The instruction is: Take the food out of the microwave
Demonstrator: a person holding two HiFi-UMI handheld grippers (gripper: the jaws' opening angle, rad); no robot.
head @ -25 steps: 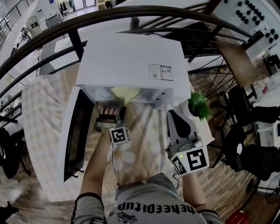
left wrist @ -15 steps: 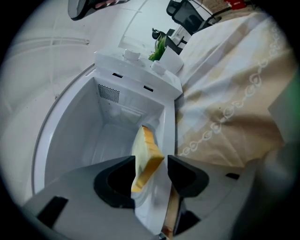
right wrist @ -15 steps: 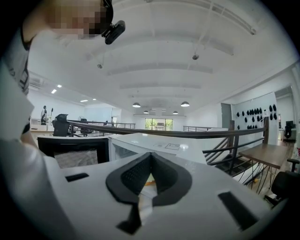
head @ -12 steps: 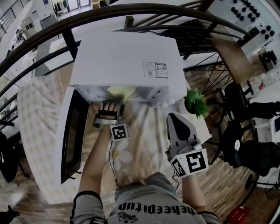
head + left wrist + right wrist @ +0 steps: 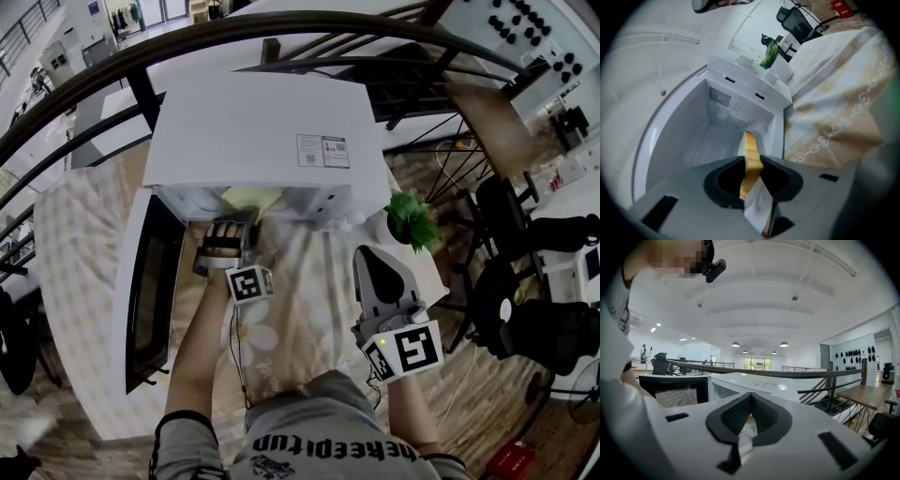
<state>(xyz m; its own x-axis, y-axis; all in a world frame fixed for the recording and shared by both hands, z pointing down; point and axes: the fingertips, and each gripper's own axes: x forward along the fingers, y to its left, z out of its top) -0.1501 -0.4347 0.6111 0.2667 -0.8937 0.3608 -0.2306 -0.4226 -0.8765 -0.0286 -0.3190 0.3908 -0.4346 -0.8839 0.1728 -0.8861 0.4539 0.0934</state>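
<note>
Left jaws: the left gripper (image 5: 751, 163) is pinching a thin yellow piece of food (image 5: 750, 143) edge-on between its dark pads. The jaws have just been closing onto it.
Right jaws: the right gripper (image 5: 750, 409) is holding its jaws pressed together with nothing between them. It is hanging off to the right above the patterned tablecloth (image 5: 309, 281), apart from the work.
Food's place: the slice is reaching ahead of the pads into the cavity of the microwave (image 5: 262, 131). In the head view its pale yellow edge is showing just under the oven's front lip.
Door: the door (image 5: 150, 291) is standing swung wide to the left, leaving the mouth free.
Step in hand: the grasp is looking made. By my judgement the food is not yet clear of the cavity, so the taking-out is only starting.
Next move: it is calling for a straight pull back toward the person, staying off the cavity's right wall. The grip should be firm but not crushing, as the slice is looking soft. Then the food can be lowered onto the cloth in front.
Nearby: a small potted plant (image 5: 410, 217) is standing just right of the oven, outside the likely path.
</note>
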